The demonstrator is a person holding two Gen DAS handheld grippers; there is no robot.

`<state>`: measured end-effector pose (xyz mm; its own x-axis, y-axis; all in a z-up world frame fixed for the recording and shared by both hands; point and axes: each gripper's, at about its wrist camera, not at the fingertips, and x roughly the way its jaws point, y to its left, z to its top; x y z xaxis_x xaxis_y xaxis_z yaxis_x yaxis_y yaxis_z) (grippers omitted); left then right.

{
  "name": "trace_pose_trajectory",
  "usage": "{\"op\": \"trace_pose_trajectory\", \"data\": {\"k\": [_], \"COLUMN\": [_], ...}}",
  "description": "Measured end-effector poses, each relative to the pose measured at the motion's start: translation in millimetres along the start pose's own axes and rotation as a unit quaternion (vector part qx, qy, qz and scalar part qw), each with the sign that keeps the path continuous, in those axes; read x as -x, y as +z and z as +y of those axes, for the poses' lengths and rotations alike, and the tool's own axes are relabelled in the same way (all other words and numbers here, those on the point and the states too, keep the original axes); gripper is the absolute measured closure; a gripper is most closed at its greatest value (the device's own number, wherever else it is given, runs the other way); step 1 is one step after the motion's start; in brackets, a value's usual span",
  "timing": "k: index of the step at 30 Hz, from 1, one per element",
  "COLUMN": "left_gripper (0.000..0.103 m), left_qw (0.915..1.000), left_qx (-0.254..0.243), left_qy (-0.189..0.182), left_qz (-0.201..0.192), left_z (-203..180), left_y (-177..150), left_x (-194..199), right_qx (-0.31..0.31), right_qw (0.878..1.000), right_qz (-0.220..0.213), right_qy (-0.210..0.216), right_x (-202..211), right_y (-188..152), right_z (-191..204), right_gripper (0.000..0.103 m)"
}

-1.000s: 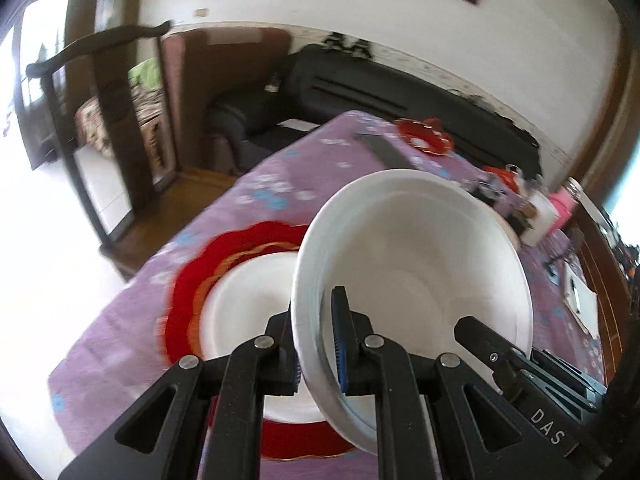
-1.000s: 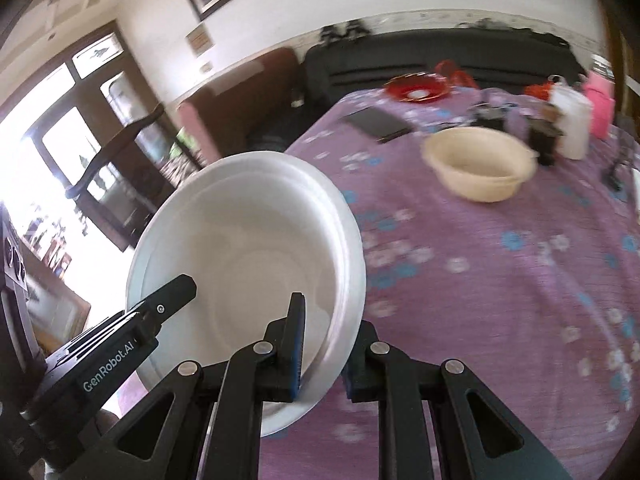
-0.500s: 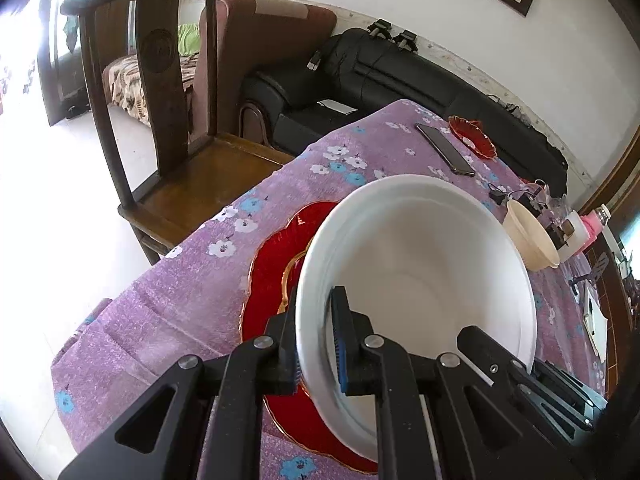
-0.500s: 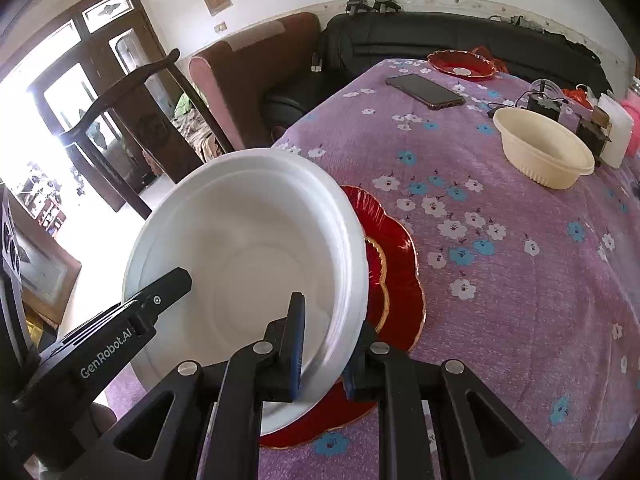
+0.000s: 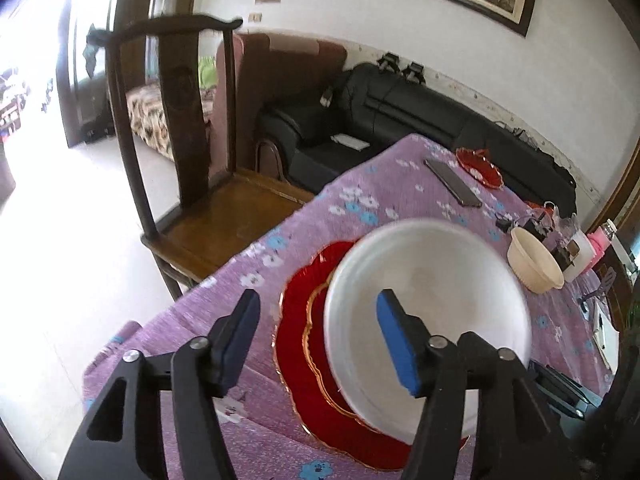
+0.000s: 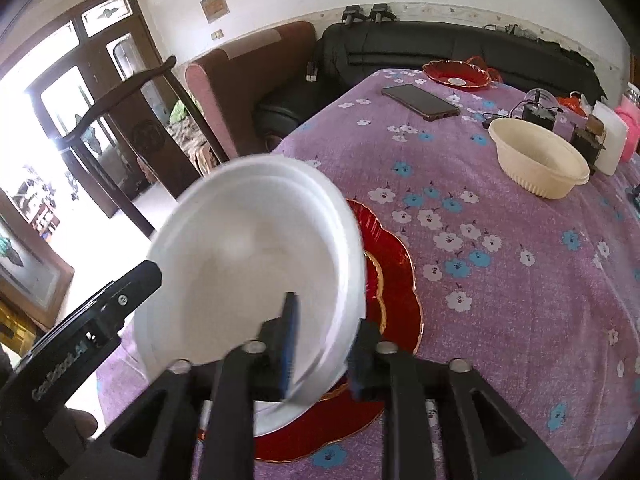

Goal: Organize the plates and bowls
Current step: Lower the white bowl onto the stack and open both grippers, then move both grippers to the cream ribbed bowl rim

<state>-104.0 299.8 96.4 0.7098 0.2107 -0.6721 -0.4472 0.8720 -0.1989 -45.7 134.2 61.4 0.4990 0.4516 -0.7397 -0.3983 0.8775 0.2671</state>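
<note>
The left gripper (image 5: 318, 338) jaws have just been opening and stand apart around the white bowl (image 5: 428, 312) rim. The right gripper (image 6: 322, 344) jaws, also opening, straddle its opposite rim. The bowl is seen tilted over the red plate (image 6: 394, 280) near the table (image 6: 500, 240) edge.

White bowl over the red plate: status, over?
Left gripper jaws wide, just opened, clear of the rim. Right gripper jaws just opening, rim between them. White bowl blurred, over the red plate. Nothing in the way.
</note>
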Motion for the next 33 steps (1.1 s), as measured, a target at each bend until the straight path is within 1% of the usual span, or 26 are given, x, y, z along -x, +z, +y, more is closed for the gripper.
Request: {"op": "trace_pose_trajectory", "data": {"k": [1,2,5,6,8,15,22,28,33], "left_gripper": [0.036,0.032,0.025,0.024,0.020,0.019,0.019,0.018,0.016], "left_qw": [1.0000,0.9998,0.9987,0.9982,0.9978,0.9966,0.9952,0.9926,0.9894], "left_qx": [-0.002,-0.004,-0.010,-0.012,-0.012,-0.025,-0.046,-0.075,-0.100], "left_qy": [0.005,0.011,0.030,0.035,0.037,0.043,0.030,0.020,0.012], "left_qz": [-0.008,-0.016,-0.040,-0.047,-0.053,-0.065,-0.081,-0.093,-0.104], "left_z": [-1,-2,-4,-5,-5,-11,-27,-48,-69], "left_y": [0,1,3,3,4,2,-5,-10,-14], "left_x": [4,8,20,24,30,50,75,93,106], "right_qx": [-0.002,-0.004,-0.004,-0.005,-0.009,-0.017,-0.024,-0.044,-0.071], "right_qw": [1.000,1.000,1.000,1.000,0.999,0.998,0.997,0.995,0.992], "right_qz": [-0.005,-0.011,-0.025,-0.030,-0.034,-0.054,-0.073,-0.087,-0.102], "right_qy": [0.003,0.006,0.008,0.008,0.007,0.010,0.009,0.002,-0.007], "right_x": [2,6,17,21,28,56,84,106,127], "right_y": [1,1,3,4,5,0,-9,-17,-20], "right_z": [0,0,1,1,1,-2,-11,-32,-61], "right_gripper": [0.055,0.054,0.054,0.054,0.054,0.054,0.053,0.052,0.052]}}
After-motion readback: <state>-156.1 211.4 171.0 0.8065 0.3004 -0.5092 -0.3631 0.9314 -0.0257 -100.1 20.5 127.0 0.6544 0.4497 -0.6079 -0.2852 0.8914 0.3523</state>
